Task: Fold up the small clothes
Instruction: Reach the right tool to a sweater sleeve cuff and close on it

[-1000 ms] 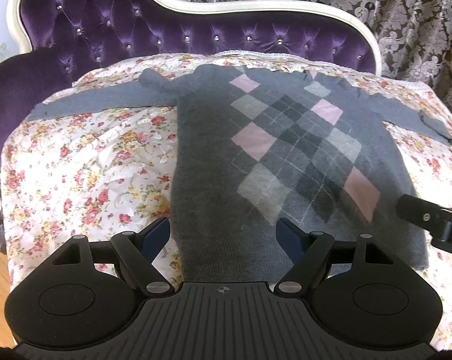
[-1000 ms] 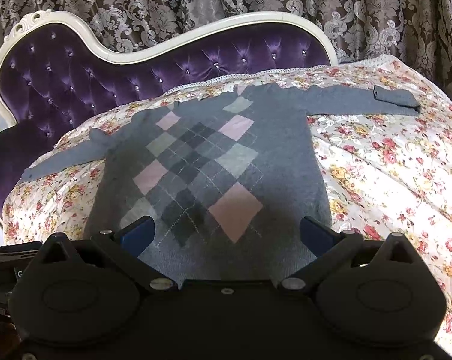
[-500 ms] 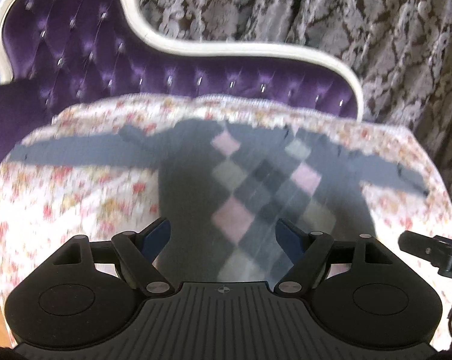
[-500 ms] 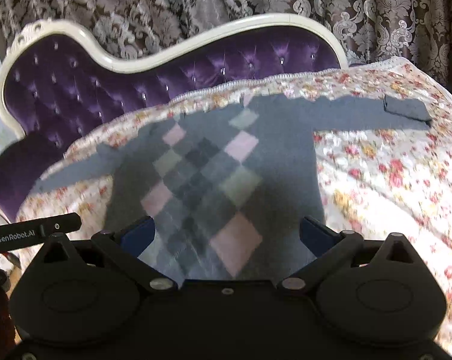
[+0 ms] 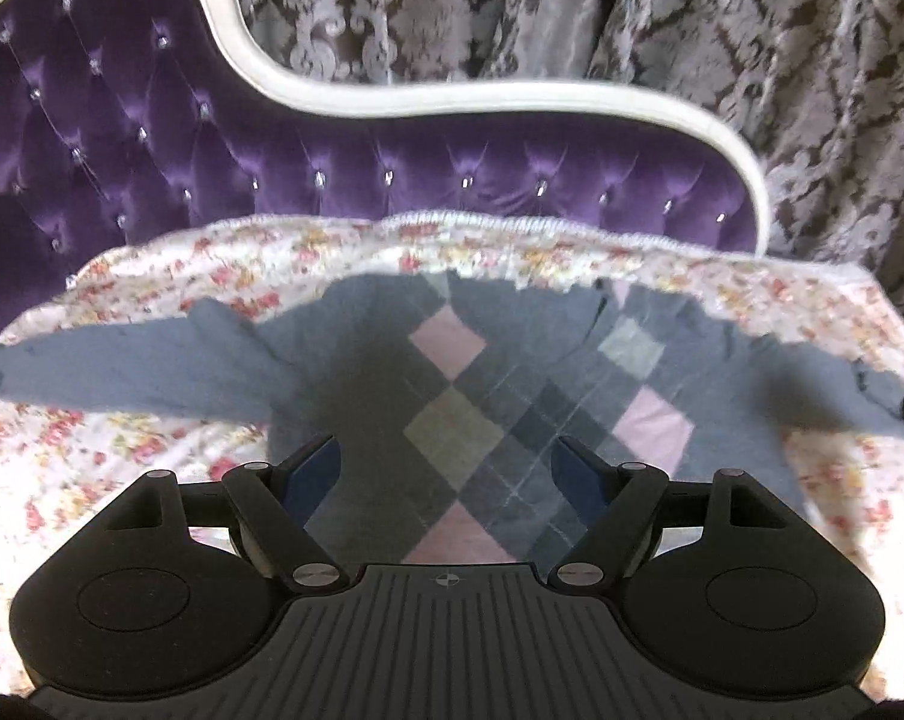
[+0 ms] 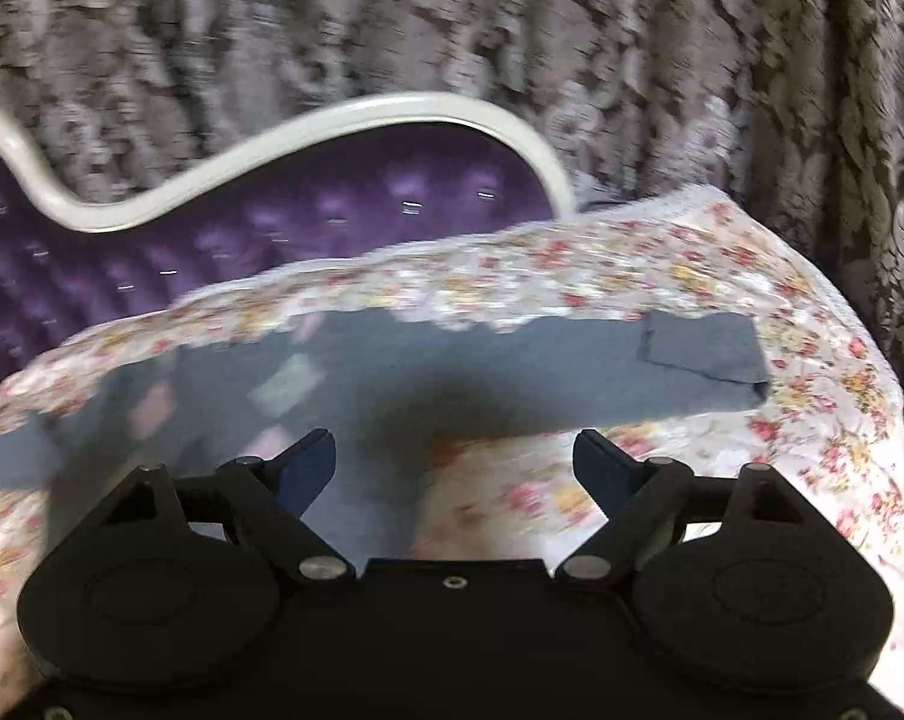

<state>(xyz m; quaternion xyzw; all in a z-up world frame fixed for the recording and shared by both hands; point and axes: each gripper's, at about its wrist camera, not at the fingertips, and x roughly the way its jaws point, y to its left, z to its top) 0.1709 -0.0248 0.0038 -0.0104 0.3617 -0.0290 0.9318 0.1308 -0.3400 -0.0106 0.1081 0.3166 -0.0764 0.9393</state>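
So both grippers have swung off the hem: left gripper (image 5: 446,468), jaws apart and empty, over the grey argyle knit sweater (image 5: 512,396) lying flat on the floral sheet (image 5: 122,456), right gripper (image 6: 455,462), likewise unclenched, heading for its right sleeve (image 6: 662,360), likely first fold.

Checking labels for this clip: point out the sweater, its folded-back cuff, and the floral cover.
sweater (image 5: 452,438): left wrist view, on the olive diamond of its chest.
folded-back cuff (image 6: 701,345): right wrist view, middle of the turned-over sleeve end.
floral cover (image 6: 824,450): right wrist view, bare patch beside the cuff.
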